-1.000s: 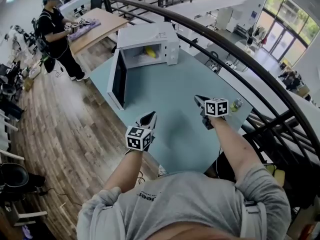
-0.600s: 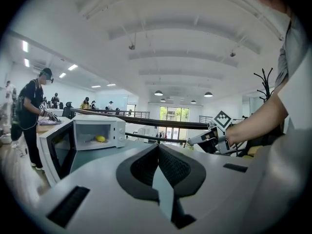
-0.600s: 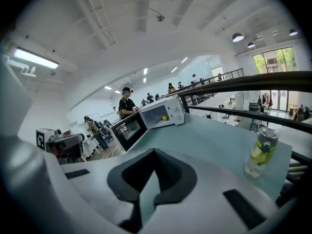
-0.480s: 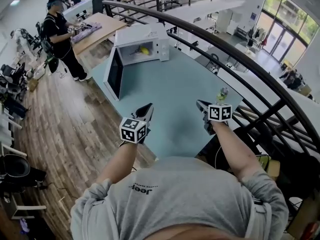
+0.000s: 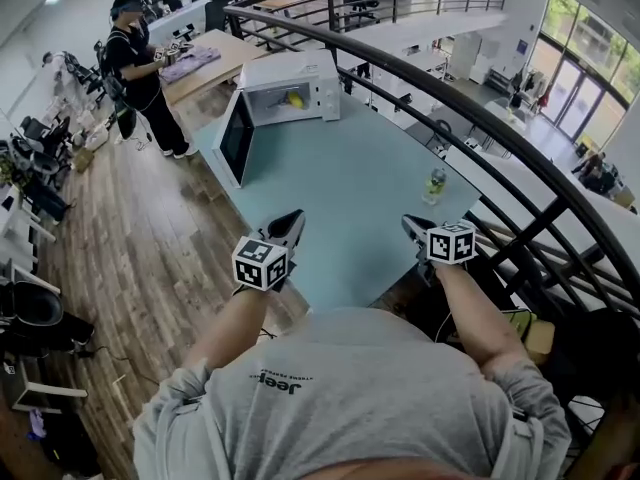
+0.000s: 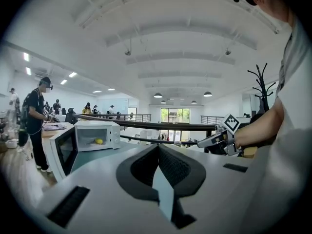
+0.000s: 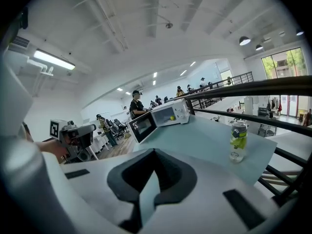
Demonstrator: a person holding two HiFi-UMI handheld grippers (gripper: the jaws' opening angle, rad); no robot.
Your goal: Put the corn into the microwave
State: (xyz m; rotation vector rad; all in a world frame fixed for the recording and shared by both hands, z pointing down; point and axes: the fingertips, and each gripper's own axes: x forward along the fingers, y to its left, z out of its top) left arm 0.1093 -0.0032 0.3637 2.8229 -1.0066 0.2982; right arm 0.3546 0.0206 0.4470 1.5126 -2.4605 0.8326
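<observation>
The yellow corn [image 5: 295, 99] lies inside the white microwave [image 5: 300, 74] at the far end of the teal table [image 5: 350, 183], and the microwave door [image 5: 234, 140] hangs wide open to the left. Both grippers hover over the table's near edge, far from the microwave. My left gripper [image 5: 293, 218] is shut and empty, and so is my right gripper [image 5: 408, 224]. The left gripper view has the corn [image 6: 99, 141] in the microwave [image 6: 97, 134] well beyond the jaws [image 6: 158, 147]. Far past the closed jaws [image 7: 153, 152] in the right gripper view, the corn [image 7: 171, 117] also shows.
A clear bottle with a green label [image 5: 434, 184] stands near the table's right edge, also seen as the bottle [image 7: 238, 141] in the right gripper view. A black railing [image 5: 480, 118] curves along the table's far and right sides. A person [image 5: 140, 68] works at a wooden table at back left.
Both grippers have drawn back from the microwave toward the table's near edge and risen slightly. The microwave looks farther away, and the bottle has come into view.
</observation>
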